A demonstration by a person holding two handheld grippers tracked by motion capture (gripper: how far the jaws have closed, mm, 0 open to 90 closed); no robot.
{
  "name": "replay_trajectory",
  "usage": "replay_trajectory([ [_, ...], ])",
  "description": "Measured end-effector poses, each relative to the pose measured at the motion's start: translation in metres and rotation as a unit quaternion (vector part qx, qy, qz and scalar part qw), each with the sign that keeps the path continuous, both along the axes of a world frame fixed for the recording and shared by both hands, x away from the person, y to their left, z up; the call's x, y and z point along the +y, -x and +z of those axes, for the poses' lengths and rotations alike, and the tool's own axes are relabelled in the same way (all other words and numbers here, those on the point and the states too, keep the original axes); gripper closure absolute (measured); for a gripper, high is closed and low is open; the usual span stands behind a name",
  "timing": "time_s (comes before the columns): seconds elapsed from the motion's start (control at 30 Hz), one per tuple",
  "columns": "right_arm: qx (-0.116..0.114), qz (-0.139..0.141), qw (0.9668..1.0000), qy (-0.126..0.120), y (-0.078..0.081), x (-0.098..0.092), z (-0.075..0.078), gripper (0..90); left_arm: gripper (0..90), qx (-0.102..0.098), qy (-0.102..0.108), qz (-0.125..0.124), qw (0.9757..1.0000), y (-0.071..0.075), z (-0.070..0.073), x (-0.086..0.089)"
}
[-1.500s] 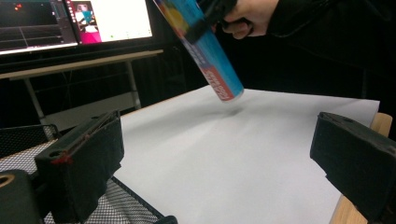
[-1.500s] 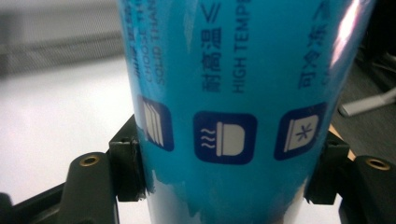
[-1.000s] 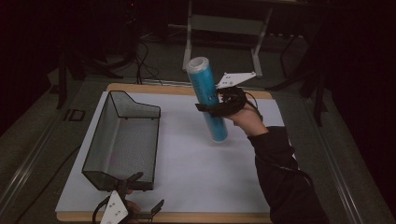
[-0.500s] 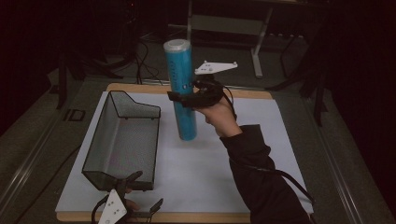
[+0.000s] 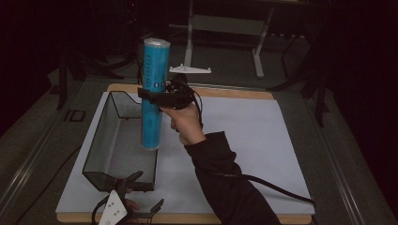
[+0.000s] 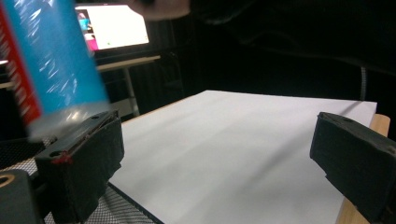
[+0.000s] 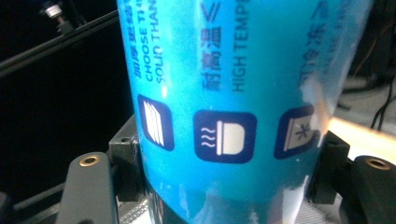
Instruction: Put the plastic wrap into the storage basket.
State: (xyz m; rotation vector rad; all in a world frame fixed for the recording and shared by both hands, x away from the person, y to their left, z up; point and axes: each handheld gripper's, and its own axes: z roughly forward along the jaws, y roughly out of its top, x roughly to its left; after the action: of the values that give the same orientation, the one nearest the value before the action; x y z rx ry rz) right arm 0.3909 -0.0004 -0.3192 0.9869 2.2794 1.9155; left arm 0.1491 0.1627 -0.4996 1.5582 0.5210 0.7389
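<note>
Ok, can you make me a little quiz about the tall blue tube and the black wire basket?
1. True or false: the right gripper is shut on the tall blue plastic-wrapped tube.
2. Is the tube upright or lying flat?
3. The left gripper sits nearest which side of the black wire mesh basket: A) far, B) near?

Key: 1 true. 2 upright. 3 B.

Dim room w/ dark surroundings; white sheet (image 5: 244,140) is brightest area. Blue tube (image 6: 51,60) motion-blurred in left gripper view. Lit screen (image 6: 114,27) glares.
</note>
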Motion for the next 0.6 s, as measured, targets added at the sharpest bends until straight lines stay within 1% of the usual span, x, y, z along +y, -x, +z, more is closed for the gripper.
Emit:
replay_trajectory([
  [0.03, 0.000, 0.000, 1.0000, 0.000, 0.000, 0.000, 0.000, 31.8, 3.1, 0.000, 0.000, 0.000, 1.0000, 0.000, 0.000, 0.000],
  [0.07, 0.028, -0.001, 0.9996, -0.010, -0.002, 0.007, -0.010, 31.8, 3.1, 0.000, -0.001, 0.000, 1.0000, 0.000, 0.000, 0.000],
  [0.1, 0.028, -0.001, 0.9996, -0.010, -0.002, 0.007, -0.010, 31.8, 3.1, 0.000, -0.001, 0.000, 1.0000, 0.000, 0.000, 0.000],
  [0.13, 0.052, 0.003, 0.9985, -0.017, -0.002, 0.014, -0.023, 31.8, 3.1, 0.000, -0.003, 0.000, 1.0000, 0.001, 0.000, 0.000],
  [0.2, 0.068, -0.004, 0.9976, -0.017, 0.000, 0.019, -0.033, 31.8, 3.1, -0.002, -0.004, 0.001, 1.0000, 0.001, 0.000, -0.001],
  [0.23, 0.073, 0.005, 0.9972, -0.015, -0.001, 0.021, -0.039, 31.8, 3.1, -0.003, -0.003, 0.001, 1.0000, 0.001, 0.000, 0.000],
  [0.27, 0.081, 0.000, 0.9967, -0.010, 0.000, 0.024, -0.044, 31.8, 3.1, -0.004, -0.002, 0.001, 1.0000, 0.001, 0.000, 0.000],
  [0.3, 0.081, 0.000, 0.9967, -0.010, 0.000, 0.024, -0.044, 31.8, 3.1, -0.004, -0.002, 0.001, 1.0000, 0.001, 0.000, 0.000],
  [0.37, 0.091, -0.005, 0.9958, -0.001, 0.001, 0.027, -0.056, 31.7, 3.1, -0.003, -0.004, 0.003, 1.0000, 0.002, 0.000, 0.000],
  [0.43, 0.112, -0.012, 0.9937, 0.004, -0.001, 0.029, -0.068, 31.8, 3.1, -0.002, -0.003, 0.002, 1.0000, 0.002, -0.001, 0.001],
  [0.47, 0.133, -0.020, 0.9909, 0.005, -0.001, 0.030, -0.075, 31.8, 3.1, -0.002, -0.004, 0.003, 1.0000, 0.001, -0.001, 0.001],
  [0.5, 0.133, -0.020, 0.9909, 0.005, -0.001, 0.030, -0.075, 31.8, 3.1, -0.002, -0.002, 0.001, 1.0000, 0.001, -0.001, 0.001],
  [0.53, 0.141, -0.022, 0.9897, 0.009, -0.001, 0.030, -0.079, 31.8, 3.1, -0.001, -0.001, 0.000, 1.0000, 0.001, -0.001, 0.001],
  [0.57, 0.149, -0.025, 0.9884, 0.016, 0.000, 0.030, -0.083, 31.8, 3.1, -0.001, -0.003, 0.003, 1.0000, 0.001, 0.000, 0.001],
  [0.6, 0.151, -0.030, 0.9877, 0.024, 0.001, 0.031, -0.085, 31.8, 3.1, -0.003, -0.003, 0.002, 1.0000, 0.002, -0.001, 0.001],
])
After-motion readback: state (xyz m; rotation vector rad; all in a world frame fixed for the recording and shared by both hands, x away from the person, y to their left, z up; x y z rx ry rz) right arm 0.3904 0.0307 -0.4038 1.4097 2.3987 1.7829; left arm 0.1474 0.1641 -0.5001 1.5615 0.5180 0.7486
